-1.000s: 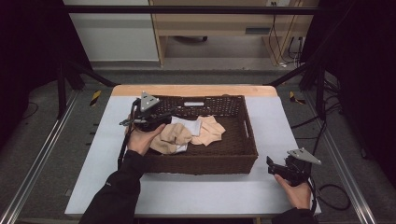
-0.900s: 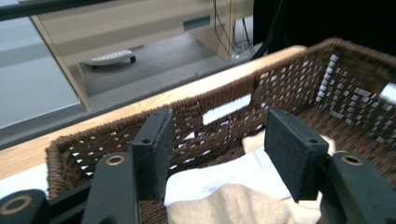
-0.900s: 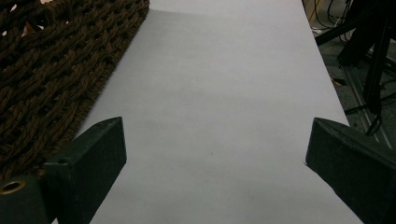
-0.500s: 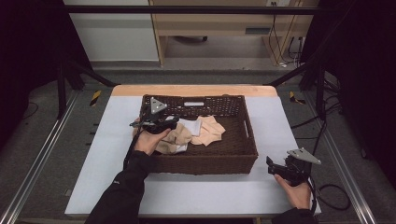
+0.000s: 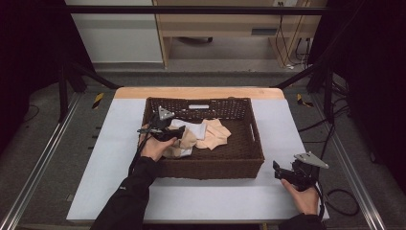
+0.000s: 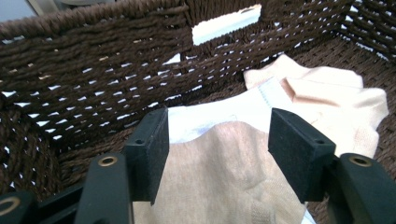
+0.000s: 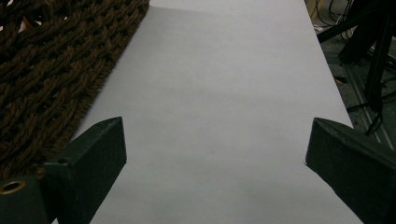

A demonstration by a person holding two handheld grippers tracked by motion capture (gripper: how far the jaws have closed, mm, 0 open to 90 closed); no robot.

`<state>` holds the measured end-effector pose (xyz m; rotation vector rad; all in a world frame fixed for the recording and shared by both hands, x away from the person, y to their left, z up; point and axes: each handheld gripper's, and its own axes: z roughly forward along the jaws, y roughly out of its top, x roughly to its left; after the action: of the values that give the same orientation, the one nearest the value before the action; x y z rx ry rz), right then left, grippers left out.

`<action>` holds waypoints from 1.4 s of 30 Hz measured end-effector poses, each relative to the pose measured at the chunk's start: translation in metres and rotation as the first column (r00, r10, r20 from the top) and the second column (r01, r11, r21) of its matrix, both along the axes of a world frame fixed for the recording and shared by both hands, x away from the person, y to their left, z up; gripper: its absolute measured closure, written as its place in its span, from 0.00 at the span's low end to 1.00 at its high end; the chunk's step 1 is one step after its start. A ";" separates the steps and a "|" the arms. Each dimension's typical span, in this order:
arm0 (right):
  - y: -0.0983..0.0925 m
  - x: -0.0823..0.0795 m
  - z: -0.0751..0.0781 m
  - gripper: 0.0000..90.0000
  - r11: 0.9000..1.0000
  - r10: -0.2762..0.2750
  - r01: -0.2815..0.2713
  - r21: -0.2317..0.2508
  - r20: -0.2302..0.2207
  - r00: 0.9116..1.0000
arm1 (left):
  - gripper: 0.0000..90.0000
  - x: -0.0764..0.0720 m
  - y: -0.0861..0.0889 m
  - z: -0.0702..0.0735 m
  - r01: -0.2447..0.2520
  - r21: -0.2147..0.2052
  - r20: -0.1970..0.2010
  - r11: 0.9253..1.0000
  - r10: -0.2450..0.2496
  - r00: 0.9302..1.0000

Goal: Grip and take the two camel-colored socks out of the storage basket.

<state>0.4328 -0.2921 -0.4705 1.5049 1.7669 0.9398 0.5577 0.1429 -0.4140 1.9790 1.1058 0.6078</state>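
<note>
A dark brown woven basket (image 5: 206, 165) stands mid-table and holds a tan cloth (image 5: 184, 143), a white cloth (image 5: 194, 128) and a peach cloth (image 5: 215, 135). My left gripper (image 5: 176, 134) is low inside the basket's left part, over the tan cloth. In the left gripper view its jaws (image 6: 219, 149) have just been opening. They stand wide, with the tan cloth (image 6: 224, 182) lying between them and the pads apart from it. The white cloth (image 6: 201, 122) and peach cloth (image 6: 336, 93) lie beyond. My right gripper (image 5: 280, 170) rests open on the table right of the basket, with nothing between its fingers (image 7: 215, 154).
The basket's woven wall (image 6: 93, 84) with a handle slot (image 6: 226, 23) rises just ahead of the left gripper. The basket's side (image 7: 46, 70) lies left of the right gripper, with white tabletop (image 7: 224, 84) ahead. The table's right edge and cables are close by.
My left gripper has moved from the basket's left rim rightward and down into the basket, onto the tan cloth. The right gripper has stayed where it was.
</note>
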 end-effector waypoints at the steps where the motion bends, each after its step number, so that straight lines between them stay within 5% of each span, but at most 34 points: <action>1: 0.000 0.000 0.000 0.06 1.000 0.001 -0.001 -0.002 0.000 1.000 | 0.43 0.000 -0.002 -0.002 0.008 0.017 -0.013 1.000 -0.007 1.000; 18: 0.000 0.000 0.000 0.06 1.000 -0.001 0.001 -0.001 -0.004 1.000 | 0.51 0.001 -0.012 -0.015 0.048 0.123 -0.111 0.991 -0.034 0.993; 29: 0.000 0.001 -0.001 0.06 1.000 0.002 -0.002 0.000 -0.010 1.000 | 0.82 0.002 -0.013 -0.016 0.062 0.126 -0.183 0.990 -0.038 0.982; 36: 0.000 0.000 0.000 0.06 1.000 0.000 0.000 0.000 -0.010 1.000 | 0.94 0.000 -0.012 -0.011 0.073 0.122 -0.166 0.990 -0.052 0.985; 42: -0.001 0.000 0.000 0.06 1.000 -0.002 0.002 0.000 -0.006 1.000 | 0.95 -0.003 -0.006 -0.004 0.070 0.054 -0.119 0.996 -0.063 0.991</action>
<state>0.4324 -0.2932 -0.4702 1.5113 1.7693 0.9345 0.5550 0.1364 -0.4184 2.1157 1.0986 0.4989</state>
